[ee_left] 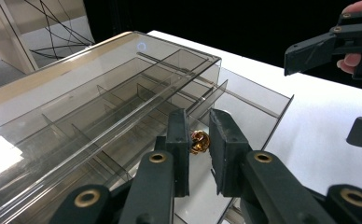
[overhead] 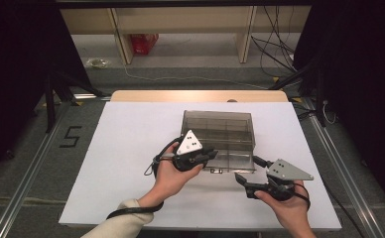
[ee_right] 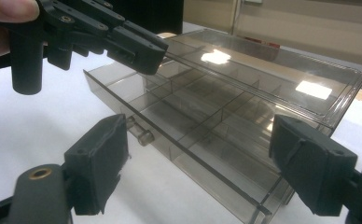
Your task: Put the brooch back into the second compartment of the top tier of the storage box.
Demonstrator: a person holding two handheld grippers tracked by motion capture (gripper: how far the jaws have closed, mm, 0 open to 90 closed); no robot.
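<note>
Black jaws of the left gripper (ee_left: 199, 154) pinch a small gold trinket (ee_left: 200, 142) over the smoky organizer box's (overhead: 218, 130) pulled-out drawer (ee_right: 179, 140); placement seems left. Right gripper (ee_right: 198, 175) waits spread beside it.

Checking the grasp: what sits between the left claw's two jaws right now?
In the left gripper view, a small gold, crinkled object sits between the left claw's jaws, above the open drawer.
</note>
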